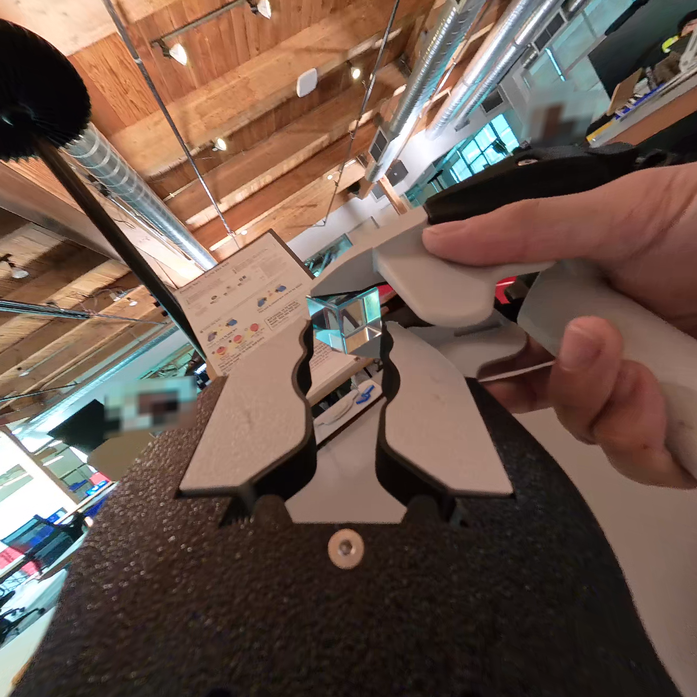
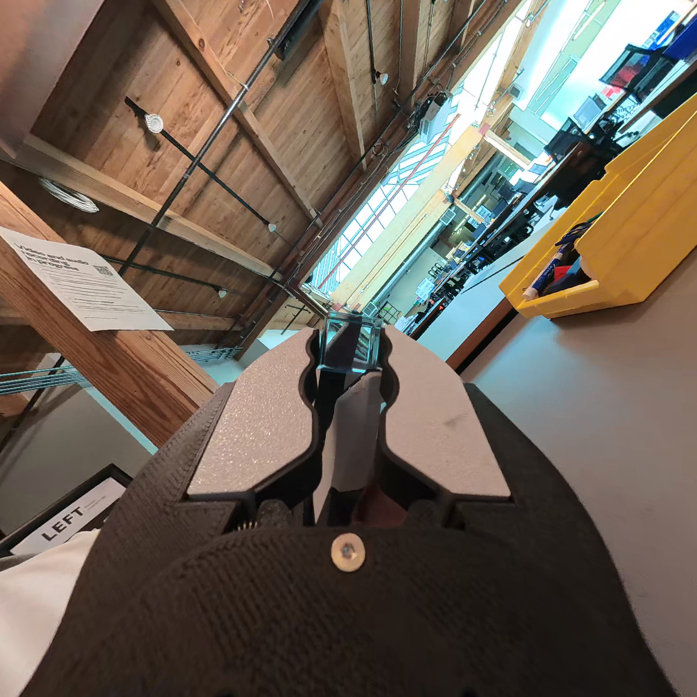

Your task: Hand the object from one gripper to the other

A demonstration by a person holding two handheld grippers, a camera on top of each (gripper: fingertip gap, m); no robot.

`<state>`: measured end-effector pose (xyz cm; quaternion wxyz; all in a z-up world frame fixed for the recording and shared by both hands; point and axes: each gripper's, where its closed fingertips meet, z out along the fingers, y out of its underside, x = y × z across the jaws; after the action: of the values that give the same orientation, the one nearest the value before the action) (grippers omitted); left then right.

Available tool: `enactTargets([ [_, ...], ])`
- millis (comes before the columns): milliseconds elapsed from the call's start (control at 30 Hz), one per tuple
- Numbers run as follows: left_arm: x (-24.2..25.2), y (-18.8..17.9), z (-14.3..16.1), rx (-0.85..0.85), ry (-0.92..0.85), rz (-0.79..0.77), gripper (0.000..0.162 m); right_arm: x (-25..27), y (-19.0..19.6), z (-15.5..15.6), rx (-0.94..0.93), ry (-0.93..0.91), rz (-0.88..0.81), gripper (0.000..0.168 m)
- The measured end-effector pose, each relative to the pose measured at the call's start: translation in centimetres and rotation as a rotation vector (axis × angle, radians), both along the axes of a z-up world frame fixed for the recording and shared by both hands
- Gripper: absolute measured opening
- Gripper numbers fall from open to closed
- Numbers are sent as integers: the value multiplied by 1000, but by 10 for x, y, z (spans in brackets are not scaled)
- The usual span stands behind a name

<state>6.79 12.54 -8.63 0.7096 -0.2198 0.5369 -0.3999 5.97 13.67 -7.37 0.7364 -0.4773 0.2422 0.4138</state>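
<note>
Currently mid-handover | glass cube (image 1: 345,325) pinched at tips of both left gripper (image 1: 347,332) and right gripper (image 2: 349,349), jaws clamped | risk: slick glass slipping if one releases early

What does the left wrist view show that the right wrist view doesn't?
Only the left wrist view shows the person's hand on the right gripper's handle, and a printed sheet behind. Only the right wrist view shows the yellow bin, a wooden post with a paper notice, and the grey tabletop. Both show the glass cube between both grippers' tips, left gripper, and the wooden ceiling.
</note>
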Motion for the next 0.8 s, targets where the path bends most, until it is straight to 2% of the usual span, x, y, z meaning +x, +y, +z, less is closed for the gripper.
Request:
enactTargets([
  [100, 3, -1, -3, 5, 55, -51, 33, 2, -2, -4, -53, -89, -3, 30],
  [200, 2, -9, -2, -7, 125, -218, 33, 5, -7, -10, -168, -264, 4, 53],
  [267, 1, -9, -4, -60, 224, -340, 33, 9, -16, -10, -235, -479, -46, 63],
  [367, -2, -5, -10, -270, 463, -548, 33, 14, -30, -11, -310, -946, -227, 79],
  [467, -15, -6, -11, -500, 673, -769, 33, 15, -36, -22, -391, -1396, -360, 81],
  [533, -23, -6, -14, -587, 788, -867, 33, 16, -35, -27, -433, -1591, -432, 80],
  [700, -46, -13, -18, -657, 960, -1090, 33, -6, -29, -28, -289, -1795, -477, 67],
  [800, -56, -14, -15, -721, 1018, -1222, 33, -26, -25, -36, -253, -1939, -415, 62],
])
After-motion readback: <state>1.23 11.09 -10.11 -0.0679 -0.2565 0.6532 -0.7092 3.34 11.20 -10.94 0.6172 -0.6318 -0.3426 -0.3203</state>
